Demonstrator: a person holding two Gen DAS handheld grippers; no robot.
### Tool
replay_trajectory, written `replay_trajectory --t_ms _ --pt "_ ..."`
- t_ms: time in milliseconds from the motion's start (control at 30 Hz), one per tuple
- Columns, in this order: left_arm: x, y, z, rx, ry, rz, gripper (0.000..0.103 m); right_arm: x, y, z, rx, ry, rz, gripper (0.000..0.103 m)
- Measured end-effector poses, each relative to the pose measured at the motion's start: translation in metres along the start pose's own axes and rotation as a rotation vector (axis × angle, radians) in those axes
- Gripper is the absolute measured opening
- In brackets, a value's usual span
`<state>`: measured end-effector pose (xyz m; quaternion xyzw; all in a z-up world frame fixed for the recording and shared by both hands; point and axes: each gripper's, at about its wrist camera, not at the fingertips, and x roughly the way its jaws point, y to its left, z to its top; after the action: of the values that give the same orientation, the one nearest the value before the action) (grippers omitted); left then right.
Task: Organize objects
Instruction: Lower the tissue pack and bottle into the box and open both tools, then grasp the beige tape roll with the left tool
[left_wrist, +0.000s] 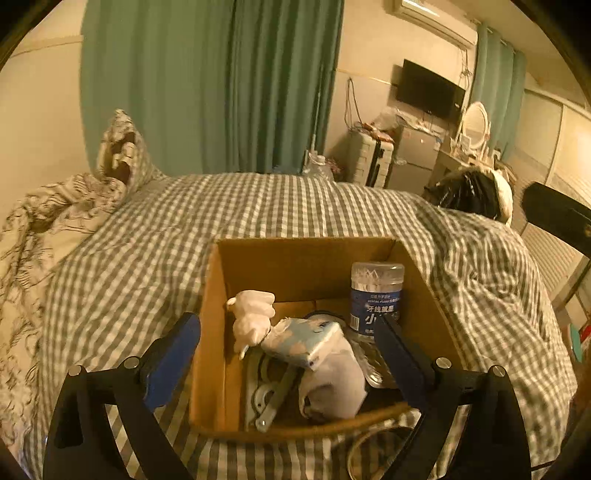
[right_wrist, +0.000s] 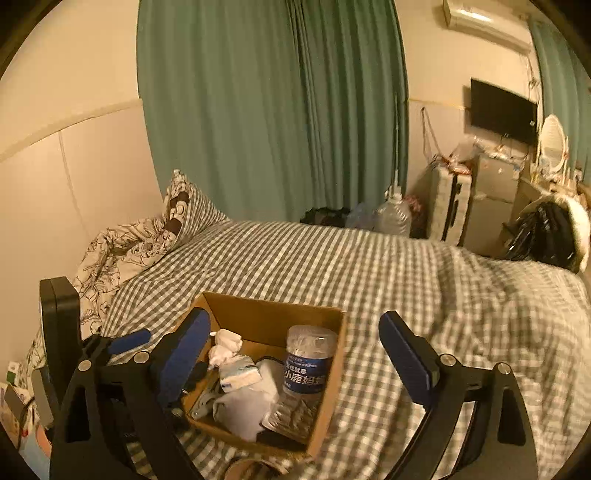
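Observation:
An open cardboard box (left_wrist: 221, 277) sits on the checked bed and also shows in the right wrist view (right_wrist: 332, 369). Inside stand a clear jar with a blue label (left_wrist: 375, 295) (right_wrist: 308, 363), a white plush toy (left_wrist: 253, 319) (right_wrist: 225, 345), a tissue pack (left_wrist: 308, 341) (right_wrist: 240, 374), a white cloth (left_wrist: 332, 384) (right_wrist: 243, 406) and a grey clip (left_wrist: 273, 398). My left gripper (left_wrist: 288, 350) is open and empty, straddling the box's near end. My right gripper (right_wrist: 295, 354) is open and empty, above the box's right side.
The grey-checked bedspread (left_wrist: 258, 206) (right_wrist: 406, 277) spreads around the box. Patterned pillows (right_wrist: 133, 243) lie at the head. A black bag (left_wrist: 469, 192) sits at the far right edge. A tape roll (left_wrist: 380, 443) lies in front of the box. Green curtains and furniture stand behind.

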<state>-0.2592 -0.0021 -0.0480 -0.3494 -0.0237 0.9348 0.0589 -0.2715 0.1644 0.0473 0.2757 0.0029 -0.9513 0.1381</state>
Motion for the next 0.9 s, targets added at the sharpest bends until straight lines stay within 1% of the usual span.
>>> replay_trajectory --t_ms 67,233,333,433,533,633,733,800,867,900 --pt "-0.016 -0.003 -0.001 0.001 -0.018 0.004 0.102 -0.02 0.0 0.001 -0.02 -0.02 -0.028 0.096" --pt "-0.047 -0.018 -0.008 0.026 -0.039 0.019 0.102 -0.064 -0.006 -0.003 -0.042 -0.045 -0.076 0.098" --pt "-0.057 -0.028 -0.02 0.037 -0.032 0.011 0.102 -0.082 -0.009 -0.016 -0.048 -0.032 -0.116 0.099" --pt "-0.06 -0.034 -0.037 0.034 -0.014 -0.003 0.102 -0.09 -0.008 -0.035 -0.058 -0.006 -0.135 0.099" --pt "-0.057 -0.041 -0.059 0.045 -0.001 0.007 0.103 -0.088 -0.007 -0.062 -0.07 0.031 -0.174 0.099" --pt "-0.047 -0.044 -0.084 0.046 0.024 0.024 0.103 -0.078 -0.012 -0.095 -0.04 0.092 -0.181 0.099" --pt "-0.031 -0.045 -0.108 0.039 0.079 0.0 0.103 -0.064 -0.02 -0.125 0.003 0.145 -0.213 0.099" --pt "-0.022 -0.046 -0.122 0.036 0.101 0.0 0.103 -0.051 -0.025 -0.143 0.003 0.192 -0.26 0.099" --pt "-0.018 -0.048 -0.136 0.027 0.094 0.002 0.103 -0.041 -0.031 -0.156 0.009 0.226 -0.287 0.099" --pt "-0.014 -0.051 -0.144 0.035 0.098 -0.015 0.103 -0.035 -0.033 -0.161 0.012 0.248 -0.296 0.099"
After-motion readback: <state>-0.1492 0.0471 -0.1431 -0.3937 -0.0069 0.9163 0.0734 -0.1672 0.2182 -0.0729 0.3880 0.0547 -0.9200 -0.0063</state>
